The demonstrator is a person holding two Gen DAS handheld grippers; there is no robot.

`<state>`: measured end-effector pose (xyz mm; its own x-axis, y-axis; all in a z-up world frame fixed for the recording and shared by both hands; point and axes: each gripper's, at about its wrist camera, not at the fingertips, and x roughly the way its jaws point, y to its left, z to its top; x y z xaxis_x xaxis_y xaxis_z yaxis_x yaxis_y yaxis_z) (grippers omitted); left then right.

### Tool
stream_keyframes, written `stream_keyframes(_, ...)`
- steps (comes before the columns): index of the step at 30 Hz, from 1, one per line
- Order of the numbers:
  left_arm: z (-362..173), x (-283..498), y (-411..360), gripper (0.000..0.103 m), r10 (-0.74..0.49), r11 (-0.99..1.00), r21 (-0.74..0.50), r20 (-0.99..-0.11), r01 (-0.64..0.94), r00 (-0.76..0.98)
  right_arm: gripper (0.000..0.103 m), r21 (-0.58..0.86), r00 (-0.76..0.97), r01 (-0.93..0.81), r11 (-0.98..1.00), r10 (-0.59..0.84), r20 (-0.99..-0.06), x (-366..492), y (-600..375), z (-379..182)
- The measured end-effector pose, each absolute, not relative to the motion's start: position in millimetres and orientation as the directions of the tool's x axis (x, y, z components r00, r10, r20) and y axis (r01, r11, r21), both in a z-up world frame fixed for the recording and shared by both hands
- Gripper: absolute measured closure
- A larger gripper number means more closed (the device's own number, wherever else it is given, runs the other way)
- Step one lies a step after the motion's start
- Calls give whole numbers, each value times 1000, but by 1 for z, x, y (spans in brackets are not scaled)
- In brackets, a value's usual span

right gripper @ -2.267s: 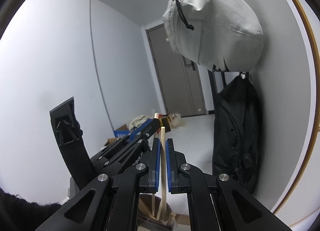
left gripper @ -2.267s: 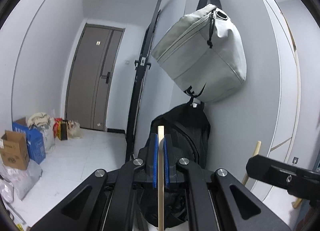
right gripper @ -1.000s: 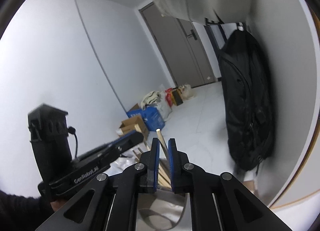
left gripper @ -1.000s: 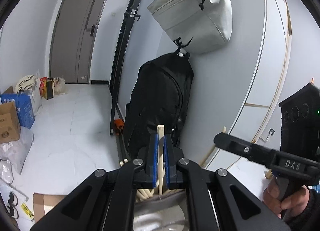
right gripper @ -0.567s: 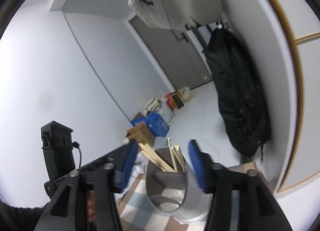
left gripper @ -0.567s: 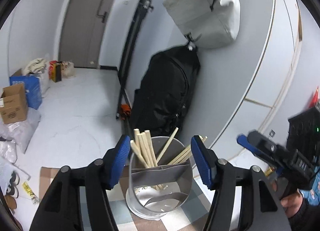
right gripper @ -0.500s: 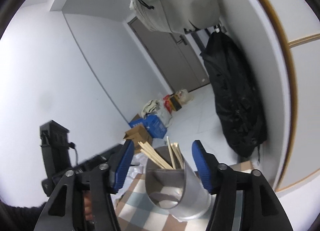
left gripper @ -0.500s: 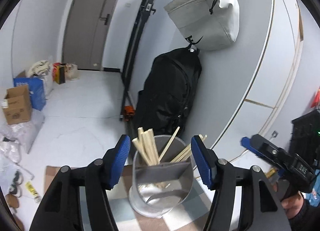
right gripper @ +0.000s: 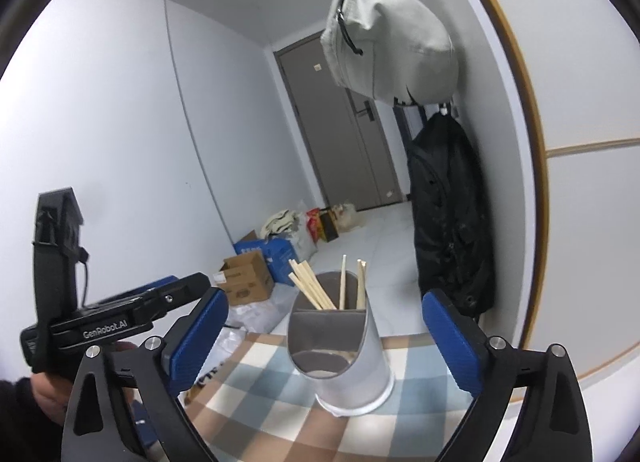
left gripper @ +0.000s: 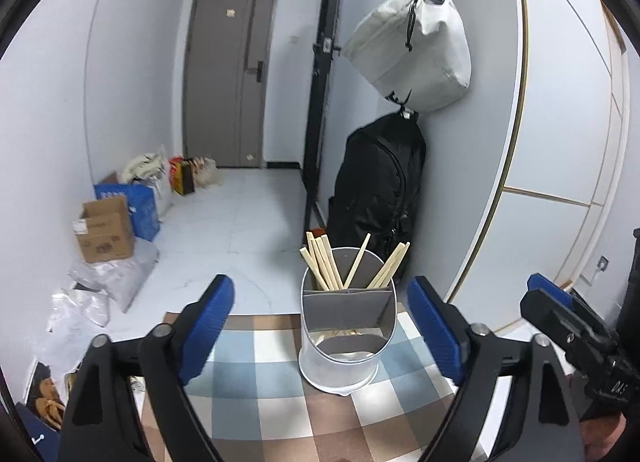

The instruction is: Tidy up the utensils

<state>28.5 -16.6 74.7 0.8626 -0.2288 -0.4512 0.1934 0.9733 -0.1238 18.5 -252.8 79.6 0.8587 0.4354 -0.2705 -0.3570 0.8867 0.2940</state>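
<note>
Closest to the cameras, both grippers are spread wide apart and hold nothing. The left gripper has blue-padded fingers framing the utensil holder from either side without touching it. The right gripper is spread the same way, its blue fingers standing clear on both sides of the holder.

The utensil holder is a grey, upright cylinder with an inner divider splitting it into compartments. It stands on a checked tablecloth of blue, brown and white squares, near the cloth's far edge. Wooden chopsticks stand in the holder's far compartment, leaning outward in a loose fan; more chopstick ends lie low in the near compartment.

Beyond the holder, on the right, a black backpack hangs against the wall, and above it a pale grey bag. To the holder's left, on the white floor, sit a cardboard box, a blue box and plastic bags. Farthest from the holder is a closed grey door.
</note>
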Motion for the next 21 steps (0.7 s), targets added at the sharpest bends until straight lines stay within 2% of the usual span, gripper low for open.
stream_keyframes(6, 77, 10, -17, 8, -184, 983, -101, -436, 156, 881, 0, 306, 865, -352, 884, 433, -255, 3, -257, 79)
stream_keyframes(12, 74, 3, -10, 8, -148, 987, -118, -454, 106, 879, 0, 279, 875, -360, 890, 425, -230, -9, -255, 80)
stream_keyframes(21, 77, -6, -8, 8, -106, 992, -109, -426, 66, 899, 0, 267, 879, -366, 891, 426, -215, -15, -255, 80)
